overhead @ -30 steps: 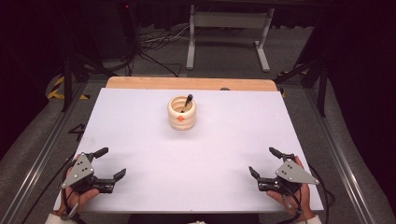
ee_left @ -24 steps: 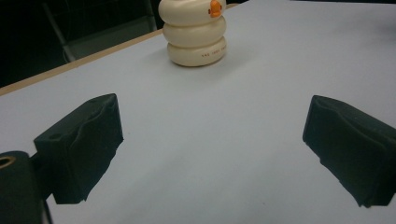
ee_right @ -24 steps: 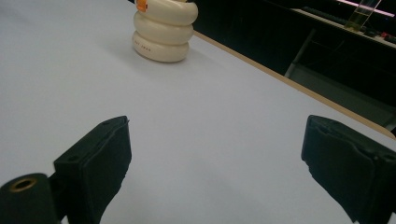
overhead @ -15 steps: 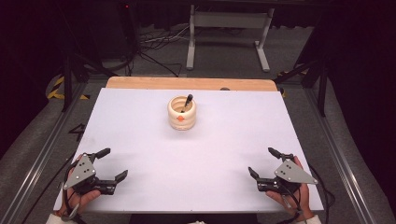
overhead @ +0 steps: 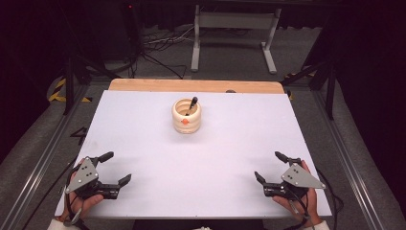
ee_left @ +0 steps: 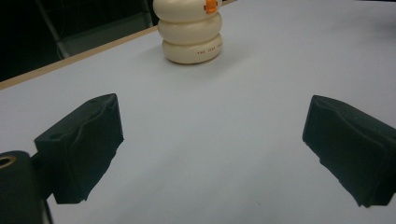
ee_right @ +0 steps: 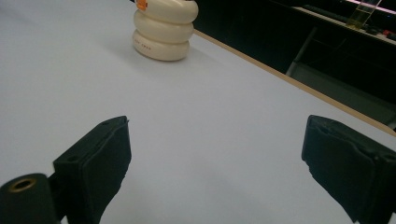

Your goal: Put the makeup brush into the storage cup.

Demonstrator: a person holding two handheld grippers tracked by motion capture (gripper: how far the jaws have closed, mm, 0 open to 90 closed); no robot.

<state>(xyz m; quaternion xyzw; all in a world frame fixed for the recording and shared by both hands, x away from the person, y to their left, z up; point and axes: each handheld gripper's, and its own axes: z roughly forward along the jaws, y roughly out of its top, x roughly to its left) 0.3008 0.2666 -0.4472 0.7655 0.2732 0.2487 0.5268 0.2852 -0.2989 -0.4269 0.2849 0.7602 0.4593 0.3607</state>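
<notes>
A cream ribbed holder (overhead: 186, 116) with an orange mark stands on the white table (overhead: 143, 124), a little behind the middle. A black pen (overhead: 192, 104) leans inside it. The holder (ee_left: 190, 31) appears far ahead in the left gripper view and the holder (ee_right: 163, 29) likewise in the right gripper view. My left gripper (overhead: 115, 167) rests open near the front left corner, nothing between its jaws. My right gripper (overhead: 270, 166) rests open near the front right corner, also with nothing in it. A hand holds each one.
A wooden strip (overhead: 191, 86) runs along the table's far edge. Metal rails (overhead: 43, 153) flank both sides. Beyond the table are a grey stand (overhead: 234, 28), cables (overhead: 153, 45) on the floor and dark surroundings.
The left gripper has shifted slightly toward the front edge. The right gripper and the holder stay where they were.
</notes>
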